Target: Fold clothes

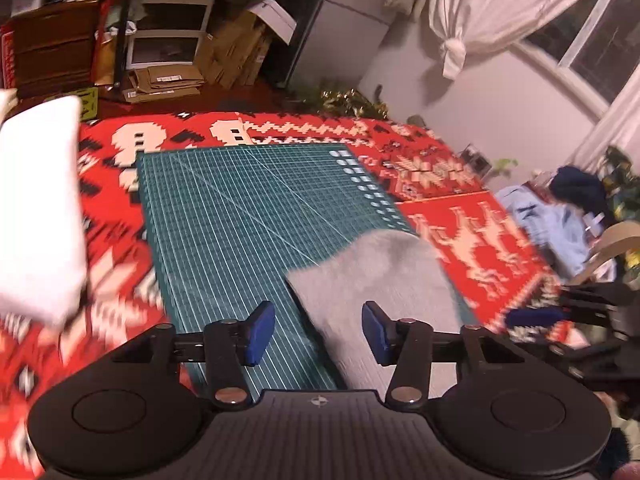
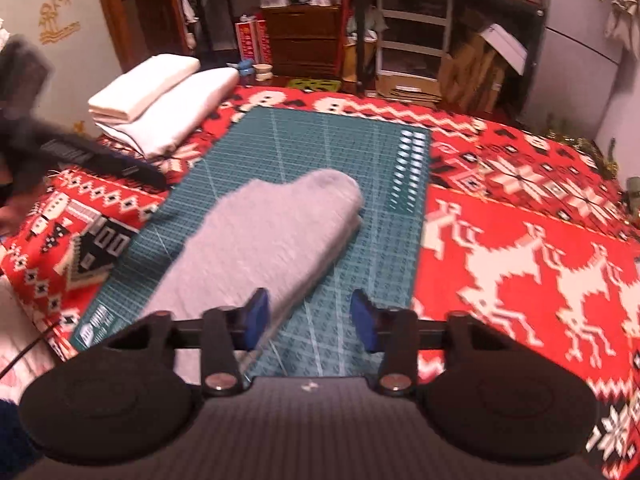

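A grey knit garment folded into a long narrow bundle [image 2: 272, 236] lies aslant on the green gridded cutting mat [image 2: 360, 152], over the red patterned blanket [image 2: 520, 208]. Both the left gripper [image 1: 318, 332] and right gripper [image 2: 306, 320] hover spread wide with nothing between their pads. Two folded white cloths [image 2: 160, 100] sit stacked nearby. A one-sided pinch could let the soft layers slide apart.

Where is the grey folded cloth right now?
The grey folded cloth lies on the green cutting mat in the middle of the red patterned blanket. In the right wrist view, the stacked white folded clothes sit to its far left.
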`<act>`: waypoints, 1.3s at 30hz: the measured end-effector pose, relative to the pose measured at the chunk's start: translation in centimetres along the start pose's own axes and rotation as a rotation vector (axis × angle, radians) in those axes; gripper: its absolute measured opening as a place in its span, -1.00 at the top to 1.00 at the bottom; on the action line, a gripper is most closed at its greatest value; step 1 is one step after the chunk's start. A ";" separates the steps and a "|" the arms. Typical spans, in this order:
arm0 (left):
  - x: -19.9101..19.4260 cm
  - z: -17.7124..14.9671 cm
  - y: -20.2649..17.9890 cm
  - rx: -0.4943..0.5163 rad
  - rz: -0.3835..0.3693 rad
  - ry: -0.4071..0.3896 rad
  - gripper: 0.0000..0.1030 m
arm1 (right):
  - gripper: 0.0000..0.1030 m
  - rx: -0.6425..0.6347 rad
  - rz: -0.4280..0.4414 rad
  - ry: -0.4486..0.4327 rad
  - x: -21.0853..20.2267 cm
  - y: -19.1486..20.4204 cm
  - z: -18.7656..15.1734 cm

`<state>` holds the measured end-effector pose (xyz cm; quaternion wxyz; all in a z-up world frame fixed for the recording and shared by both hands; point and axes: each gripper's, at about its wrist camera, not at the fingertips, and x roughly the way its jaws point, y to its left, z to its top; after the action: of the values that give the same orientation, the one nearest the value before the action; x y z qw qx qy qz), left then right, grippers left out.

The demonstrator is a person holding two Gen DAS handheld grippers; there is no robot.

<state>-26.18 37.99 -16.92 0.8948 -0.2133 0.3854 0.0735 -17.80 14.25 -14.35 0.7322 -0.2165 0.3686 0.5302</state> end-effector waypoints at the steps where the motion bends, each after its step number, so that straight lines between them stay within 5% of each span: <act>1: 1.0 0.5 0.1 0.026 0.014 0.007 0.25 | 0.21 0.001 0.005 -0.001 0.3 0.2 0.4; 10: 7.2 2.0 0.0 0.233 0.009 0.091 0.35 | 0.49 -0.021 0.018 -0.014 3.1 1.9 3.4; 12: 7.5 2.1 0.0 0.257 -0.008 0.085 0.54 | 0.57 -0.026 0.028 -0.014 3.6 2.2 3.8; 13: 7.6 2.0 0.0 0.268 -0.015 0.084 0.84 | 0.58 -0.033 0.034 -0.013 4.0 2.5 4.0; 16: 7.4 1.8 -0.3 0.305 -0.021 0.070 0.87 | 0.60 -0.049 0.050 -0.004 5.2 3.3 4.6; 20: 6.0 2.1 0.6 0.232 -0.065 0.022 0.88 | 0.83 -0.052 0.077 0.015 7.2 4.4 5.5; 26: 2.6 2.9 0.3 0.176 -0.125 -0.072 0.88 | 0.91 0.006 0.107 0.018 9.6 4.6 6.2; 39: -0.9 -2.8 -5.5 0.411 -0.113 -0.113 0.88 | 0.79 0.149 0.147 -0.002 10.8 2.9 5.9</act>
<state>-26.99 31.81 -16.23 0.9423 -0.0430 0.3288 -0.0449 -16.91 26.17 -18.70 0.7058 -0.1330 0.4213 0.5538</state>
